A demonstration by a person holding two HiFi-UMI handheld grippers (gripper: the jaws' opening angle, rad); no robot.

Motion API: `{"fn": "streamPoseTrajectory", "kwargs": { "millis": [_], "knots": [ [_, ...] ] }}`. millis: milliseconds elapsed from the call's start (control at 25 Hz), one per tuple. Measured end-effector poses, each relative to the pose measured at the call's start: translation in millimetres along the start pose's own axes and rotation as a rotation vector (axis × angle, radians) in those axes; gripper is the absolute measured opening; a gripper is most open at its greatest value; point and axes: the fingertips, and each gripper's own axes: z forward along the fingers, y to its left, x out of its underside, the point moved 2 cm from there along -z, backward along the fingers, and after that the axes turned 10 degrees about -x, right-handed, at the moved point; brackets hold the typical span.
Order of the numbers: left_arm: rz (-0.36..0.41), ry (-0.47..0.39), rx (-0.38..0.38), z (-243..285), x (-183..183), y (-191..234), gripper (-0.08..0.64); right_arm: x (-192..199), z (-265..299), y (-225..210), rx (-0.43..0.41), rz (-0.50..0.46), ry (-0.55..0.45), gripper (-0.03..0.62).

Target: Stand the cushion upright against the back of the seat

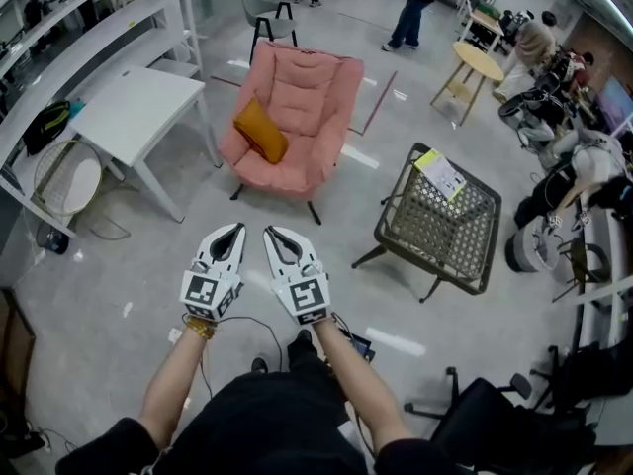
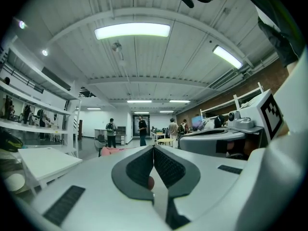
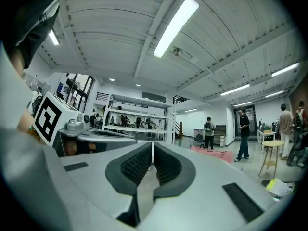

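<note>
Left tongs (image 1: 235,232): clenched, tips pressed together, nothing gripped; held out level by the person's left hand, low in the head view, just left of centre.
Right tongs (image 1: 272,234): clenched as well, pads meeting at the tips, empty; close beside the left pair, the two apart and angled slightly toward each other.
Cushion (image 1: 261,131): orange, at 12 o'clock from the tongs and well apart from them; it lay tilted on the seat, toward the chair arm at the 9 o'clock side, not upright against the back.
Armchair (image 1: 312,92): pink and padded, on thin dark legs, facing the person, straight ahead at 12 o'clock.
White bench (image 1: 134,112): at 10 o'clock from the tongs, just beside the armchair on its 9 o'clock side.
Woven seat (image 1: 445,231): dark-framed, at 2 o'clock from the tongs, near the armchair on its 4 o'clock side, tipped at an angle.
Yellow sheet (image 1: 440,174): lay on the woven seat's far edge.
Round wooden stool (image 1: 478,62): at 1 o'clock, beyond the woven seat.
Standing people (image 1: 415,8): far back at 12 to 1 o'clock, behind the armchair.
Floor (image 1: 99,295): pale grey and glossy under everything.
</note>
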Motion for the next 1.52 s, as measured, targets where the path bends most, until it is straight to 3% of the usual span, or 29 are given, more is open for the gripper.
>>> {"fn": "streamPoseTrajectory", "kwargs": {
  "millis": [480,1160,1520],
  "knots": [
    [-0.016,0.037,-0.061,69.7,6.3,-1.4,0.012,21.7,14.2,-83.8,-0.022,0.072,-0.016,0.017],
    [-0.049,0.008,0.046,126.9,17.3,128.7,0.012,17.8,173.0,-94.3,0.064,0.044,0.042,0.017],
    [-0.077,0.034,0.06,170.1,38.6,163.1,0.012,30.8,212.3,-128.8,0.086,0.037,0.065,0.017]
  ]
}}
